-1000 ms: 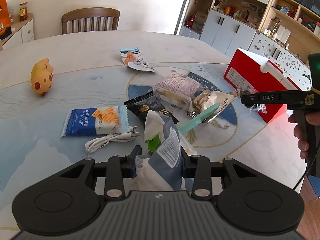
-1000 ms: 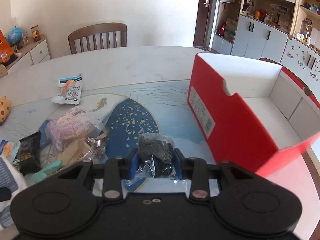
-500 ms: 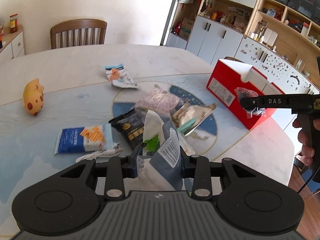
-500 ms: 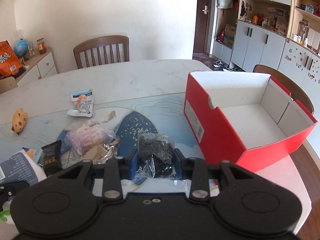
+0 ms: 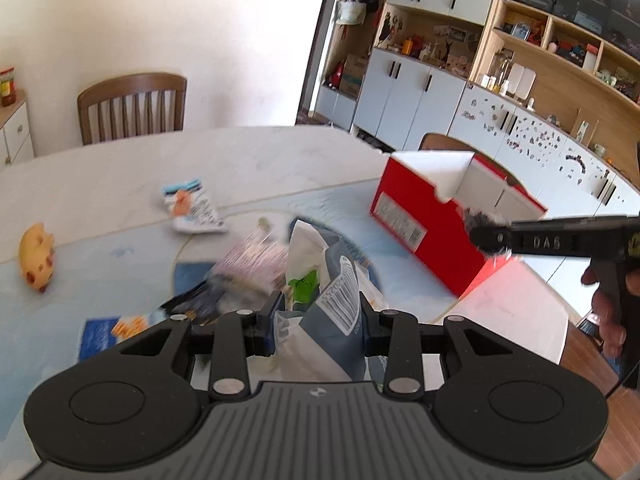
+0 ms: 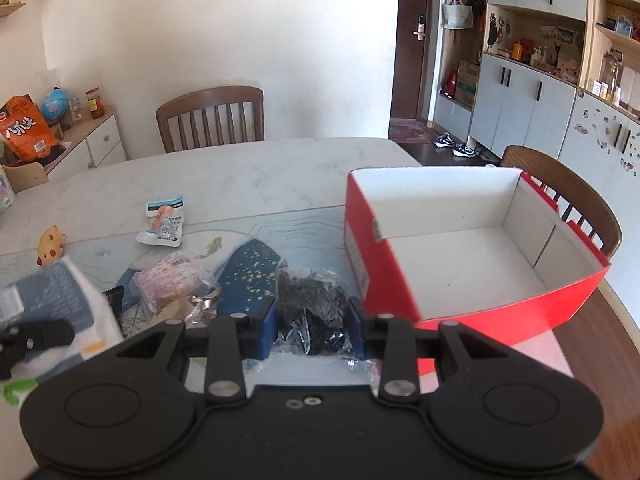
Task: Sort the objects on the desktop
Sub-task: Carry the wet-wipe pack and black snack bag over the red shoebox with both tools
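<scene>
Two camera views look along a pair of hand-held black tongs above a pale marble-patterned bench (image 6: 248, 176) with a blue painted centre.

The left tongs (image 5: 320, 320) are clamped on a crumpled grey-blue and white plastic snack bag (image 5: 336, 312) with a barcode label, held clear of the bench surface. In the right camera view the same bag shows at the left edge, with a dark tong tip across it.

The right tongs (image 6: 312, 320) are clamped on a small clear plastic packet of dark, black contents (image 6: 310, 300), also lifted off the bench. In the left camera view this packet sits just in front of the near top rim of an open red cardboard box with a white inside (image 6: 472, 248). A hand (image 5: 608, 312) grips the handle of the right tongs at the right edge of that view.

The box stands at the bench's right edge and its inside is bare.

Near the middle of the bench lie a pinkish wrapped snack pack (image 6: 168, 280) and a black snack sachet (image 5: 196, 304), close together. Farther back lies a white and blue sachet with an orange picture (image 6: 164, 226). A blue and orange snack packet (image 5: 108, 332) lies toward the near left. A yellow spotted toy animal (image 5: 38, 256) rests near the left edge. A brown wooden chair (image 6: 212, 118) stands behind the far edge.
</scene>
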